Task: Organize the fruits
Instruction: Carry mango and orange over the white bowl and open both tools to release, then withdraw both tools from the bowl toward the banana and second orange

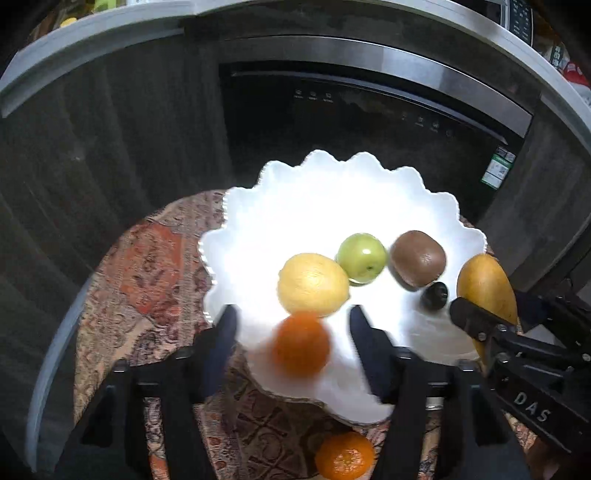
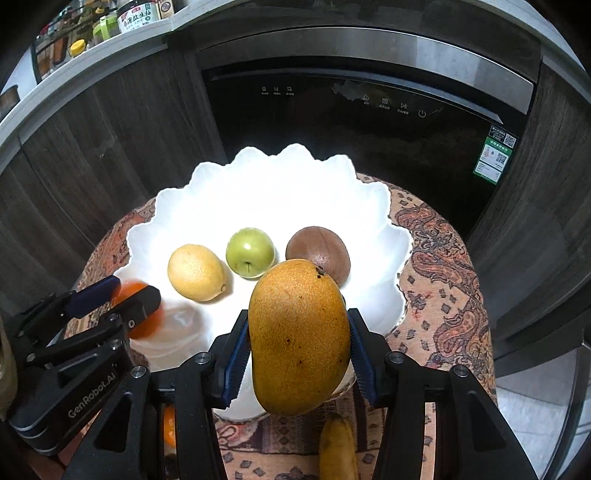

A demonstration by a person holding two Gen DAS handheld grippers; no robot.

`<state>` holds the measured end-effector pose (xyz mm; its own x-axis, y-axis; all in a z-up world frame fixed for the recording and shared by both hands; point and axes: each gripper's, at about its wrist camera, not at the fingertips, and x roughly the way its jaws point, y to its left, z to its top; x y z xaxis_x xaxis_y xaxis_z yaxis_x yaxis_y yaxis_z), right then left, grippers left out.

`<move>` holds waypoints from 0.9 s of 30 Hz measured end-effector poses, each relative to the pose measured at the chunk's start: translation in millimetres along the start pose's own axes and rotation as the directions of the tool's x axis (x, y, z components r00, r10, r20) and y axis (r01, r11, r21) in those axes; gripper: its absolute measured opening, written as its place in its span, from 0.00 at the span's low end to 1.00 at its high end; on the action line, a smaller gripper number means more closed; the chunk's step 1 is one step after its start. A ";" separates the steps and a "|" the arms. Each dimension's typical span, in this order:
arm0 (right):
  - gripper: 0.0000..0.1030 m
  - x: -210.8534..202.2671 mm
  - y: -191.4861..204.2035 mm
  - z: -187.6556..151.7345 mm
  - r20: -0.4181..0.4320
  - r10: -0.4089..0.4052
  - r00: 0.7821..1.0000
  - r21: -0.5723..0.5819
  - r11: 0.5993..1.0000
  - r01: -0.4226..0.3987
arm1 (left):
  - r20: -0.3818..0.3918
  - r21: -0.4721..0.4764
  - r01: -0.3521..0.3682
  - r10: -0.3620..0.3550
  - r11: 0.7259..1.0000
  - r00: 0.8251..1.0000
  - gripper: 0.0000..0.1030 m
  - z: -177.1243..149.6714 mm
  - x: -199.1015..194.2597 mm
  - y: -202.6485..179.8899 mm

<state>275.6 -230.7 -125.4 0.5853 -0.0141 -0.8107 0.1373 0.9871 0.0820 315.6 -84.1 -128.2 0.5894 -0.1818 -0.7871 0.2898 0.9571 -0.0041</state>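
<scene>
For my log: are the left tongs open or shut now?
Open: the left tongs stand wide, and the blurred orange between them touches neither finger.

Strong overhead light, blown out to featureless white across the scalloped white ceramic plate [image 1: 332, 206] [image 2: 266, 192]. Dim, murky surrounds: dark wood-grain cabinet fronts [image 2: 122, 155], glossy black appliance door [image 2: 351, 147] with faint smeared reflections. Small specular highlight on the round green apple [image 1: 362, 257]. Heavy motion blur on the small orange mandarin [image 1: 301, 343] between the left gripper [image 1: 293, 325] fingers, smeared again in the right wrist view [image 2: 142, 314]. Sharp focus on the large yellow-orange mango [image 2: 299, 336]. Pronounced fisheye bowing of the pale grey countertop edge [image 1: 92, 33]; black vignette at corners.
</scene>
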 end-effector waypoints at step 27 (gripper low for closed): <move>0.84 -96.6 -1.5 5.0 0.195 -0.141 0.971 0.009 0.990 0.142 | 0.123 -0.001 -0.053 0.053 0.999 0.991 0.98 -0.7 -88.5 2.4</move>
<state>222.9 -231.6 -44.3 0.7044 -0.1837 -0.6856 0.2260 0.9737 -0.0287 263.6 -65.6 -59.0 0.6920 -0.1570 -0.7047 0.2569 0.9657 0.0372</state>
